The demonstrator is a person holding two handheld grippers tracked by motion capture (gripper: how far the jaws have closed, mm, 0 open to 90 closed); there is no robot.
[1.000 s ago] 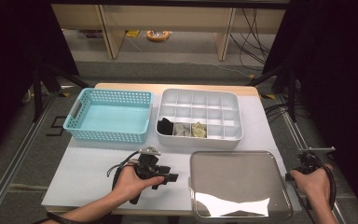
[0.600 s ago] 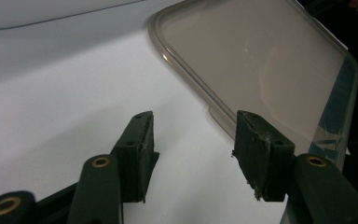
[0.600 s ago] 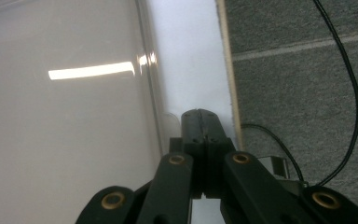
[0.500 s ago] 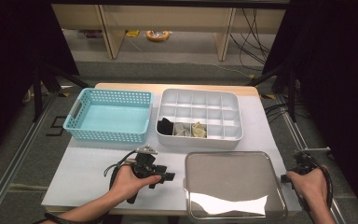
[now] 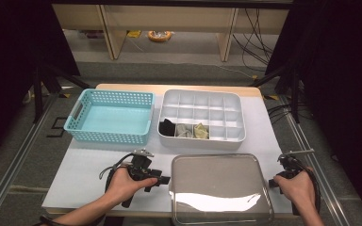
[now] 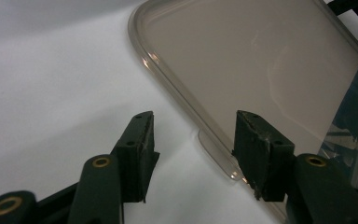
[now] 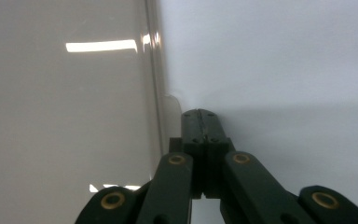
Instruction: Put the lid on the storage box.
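The clear plastic lid (image 5: pixel 220 187) lies flat on the white table (image 5: pixel 85 172), just in front of the divided white organizer box (image 5: pixel 201 118). The left hand (image 5: pixel 127 183) reaches in level, its left gripper (image 5: pixel 162 180) aimed sideways at the lid's left edge, jaws apart and straddling the small tab (image 6: pixel 212 142). The right hand (image 5: pixel 293 186) holds the right gripper (image 5: pixel 272 181) beside the lid's right edge, jaws pressed together on nothing.

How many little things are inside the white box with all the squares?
3, side by side in the near-left squares of the white box: a black one, a grey one and a yellowish one. The walls could hide more.
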